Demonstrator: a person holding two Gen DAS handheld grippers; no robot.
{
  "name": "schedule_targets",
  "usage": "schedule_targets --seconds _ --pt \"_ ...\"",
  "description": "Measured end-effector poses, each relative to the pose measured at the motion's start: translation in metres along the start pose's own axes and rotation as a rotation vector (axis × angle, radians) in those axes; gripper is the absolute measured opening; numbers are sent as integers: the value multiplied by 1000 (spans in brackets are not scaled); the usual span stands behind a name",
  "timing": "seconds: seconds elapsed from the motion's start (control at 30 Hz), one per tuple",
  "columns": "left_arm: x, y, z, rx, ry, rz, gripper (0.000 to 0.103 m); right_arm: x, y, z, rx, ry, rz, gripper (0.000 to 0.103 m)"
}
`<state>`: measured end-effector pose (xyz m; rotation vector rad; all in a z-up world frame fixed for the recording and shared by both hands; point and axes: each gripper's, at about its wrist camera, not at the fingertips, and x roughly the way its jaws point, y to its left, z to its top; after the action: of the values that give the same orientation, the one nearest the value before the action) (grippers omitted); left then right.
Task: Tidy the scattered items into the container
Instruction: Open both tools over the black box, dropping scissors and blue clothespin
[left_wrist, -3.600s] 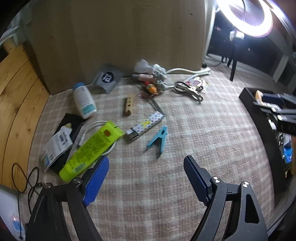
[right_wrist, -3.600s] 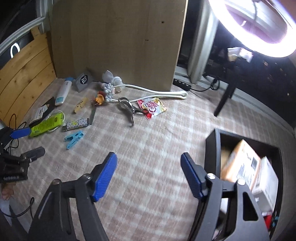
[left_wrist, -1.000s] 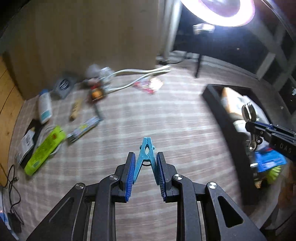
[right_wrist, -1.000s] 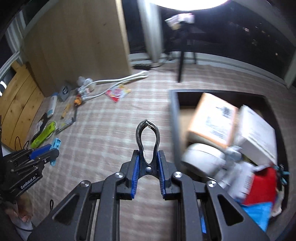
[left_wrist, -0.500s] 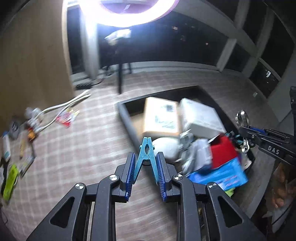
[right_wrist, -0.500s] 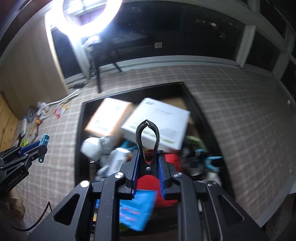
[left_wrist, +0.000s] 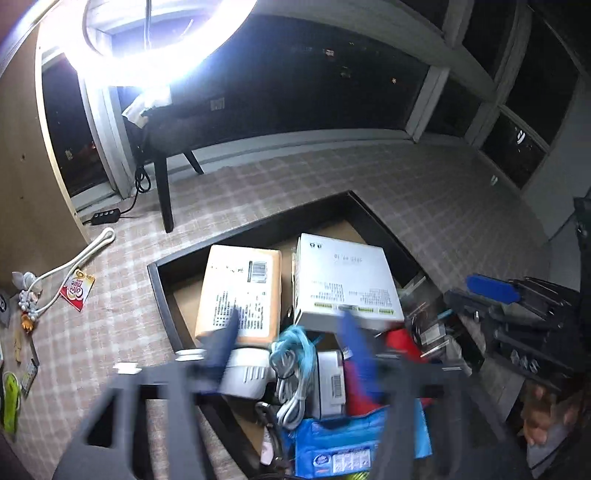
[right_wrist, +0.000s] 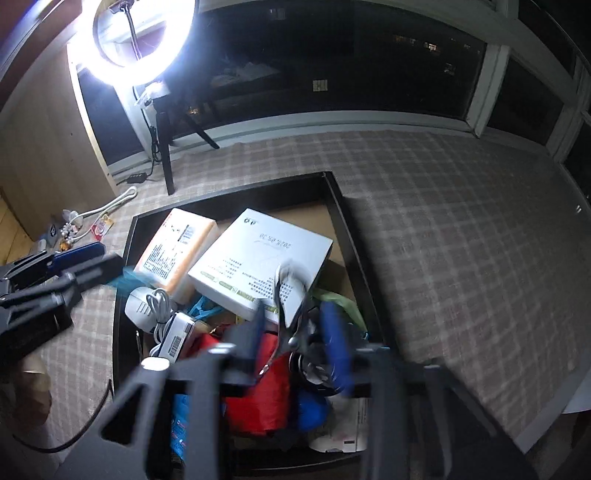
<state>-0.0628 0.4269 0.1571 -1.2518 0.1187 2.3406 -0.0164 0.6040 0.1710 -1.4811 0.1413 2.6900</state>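
Note:
Over the black container (left_wrist: 258, 225), crammed with boxes, cables and packets, my left gripper (left_wrist: 288, 350) is blurred and its jaws are opening. The teal clothespin (left_wrist: 295, 338) shows as a smear between the fingers, loose from the pads, just above the white cable inside. In the right wrist view my right gripper (right_wrist: 295, 339) hangs over the same container (right_wrist: 229, 192) with jaws opening too. The metal clip (right_wrist: 286, 295) tilts freely between them over a white box (right_wrist: 258, 251). Each gripper also appears in the other's view: the right gripper (left_wrist: 491, 291) and the left gripper (right_wrist: 77, 254).
On the checked rug to the left lie a snack packet (left_wrist: 77, 293), a white cable (left_wrist: 74, 262) and a yellow-green tube (left_wrist: 10, 402). A ring light on a tripod (right_wrist: 166, 155) stands behind the container. A person's hand (left_wrist: 535, 417) holds the right gripper.
Both grippers swung from the rug to above the container. Their jaws, shut on the clothespin and the metal clip half a second ago, have spread, and both items are coming loose.

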Motion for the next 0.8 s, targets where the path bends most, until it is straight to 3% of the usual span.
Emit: schedule_targets --seconds 0.13,0.37,0.8 --pt "-1 4 -2 6 0 34 52 -8 1 5 -1 -43 15 56" --pt "-7 34 -14 -39 15 77 49 -1 20 12 -33 -43 48 56" --pt "-40 138 -68 -178 39 209 49 13 120 8 -187 -32 165 56"
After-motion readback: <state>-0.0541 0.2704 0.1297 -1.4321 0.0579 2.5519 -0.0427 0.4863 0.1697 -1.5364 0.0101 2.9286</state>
